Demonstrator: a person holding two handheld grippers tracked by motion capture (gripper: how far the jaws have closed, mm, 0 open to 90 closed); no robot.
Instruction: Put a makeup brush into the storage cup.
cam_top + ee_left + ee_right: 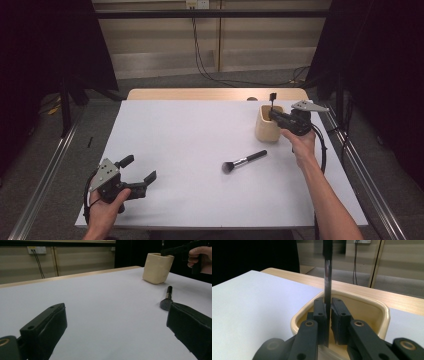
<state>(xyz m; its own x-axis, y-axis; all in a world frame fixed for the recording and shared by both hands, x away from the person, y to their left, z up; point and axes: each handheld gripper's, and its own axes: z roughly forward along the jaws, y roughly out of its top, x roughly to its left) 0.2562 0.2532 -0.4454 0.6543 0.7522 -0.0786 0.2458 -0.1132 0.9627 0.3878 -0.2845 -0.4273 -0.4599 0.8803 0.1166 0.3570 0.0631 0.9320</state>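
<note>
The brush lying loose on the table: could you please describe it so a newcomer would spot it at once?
On the white table, look toward the cream cup at the far right. Just nearer than that cup lies the makeup brush, flat, dark bristles toward the left. Unlike the thin brush upright over the cup in the right gripper, nothing touches it.

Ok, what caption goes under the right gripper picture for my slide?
Right gripper holding a thin upright brush handle over the cream cup.
</note>
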